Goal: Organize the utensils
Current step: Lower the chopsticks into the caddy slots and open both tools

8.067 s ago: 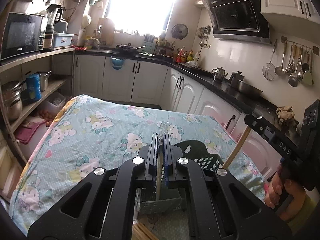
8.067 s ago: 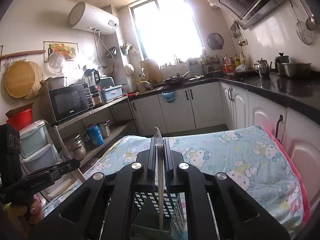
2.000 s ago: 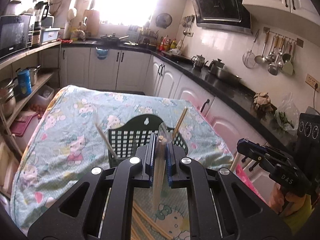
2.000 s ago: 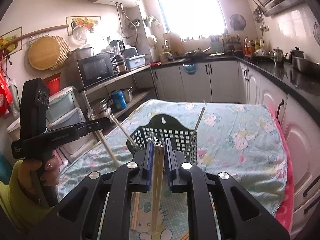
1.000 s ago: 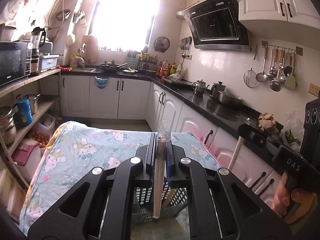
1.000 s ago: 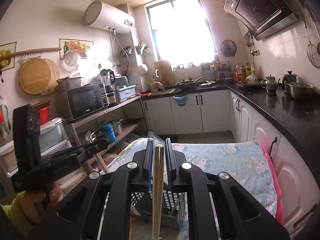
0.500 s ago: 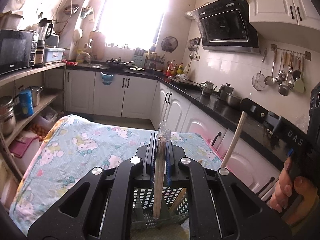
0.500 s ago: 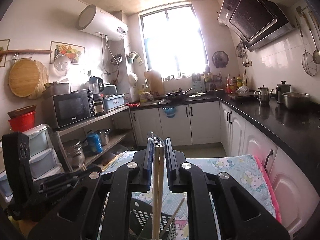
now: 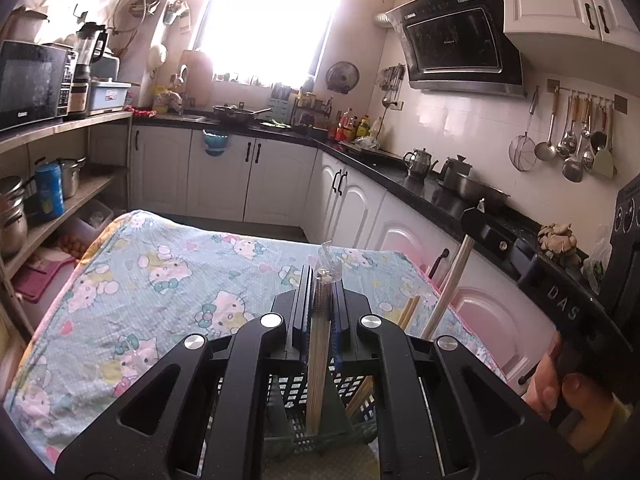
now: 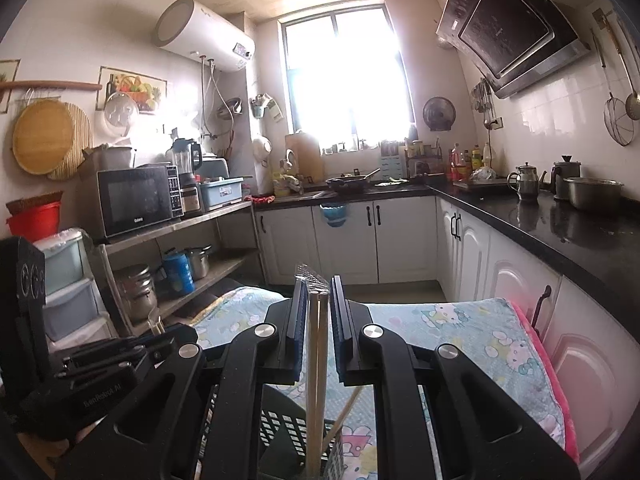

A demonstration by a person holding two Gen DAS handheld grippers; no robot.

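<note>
My left gripper [image 9: 320,280] is shut on a wrapped pair of wooden chopsticks [image 9: 318,364] that hangs down into the dark green slotted basket [image 9: 296,408] below it. My right gripper [image 10: 316,292] holds a second wrapped pair of chopsticks [image 10: 314,380], its jaws slightly apart around them, with the tips down in the same basket [image 10: 280,428]. One more chopstick [image 10: 344,410] leans in the basket. The right gripper also shows in the left wrist view [image 9: 472,216] with its chopsticks [image 9: 448,288]. The left gripper also shows in the right wrist view [image 10: 172,336].
The basket stands on a table with a Hello Kitty cloth [image 9: 160,280]. White cabinets and a black counter [image 9: 400,176] run behind and to the right. Open shelves with pots [image 9: 56,184] and a microwave [image 10: 136,200] stand at the left.
Both grippers have come lower over the basket, so both chopstick pairs reach deeper into it. The right gripper's jaws stand a little wider around its pair than before.
</note>
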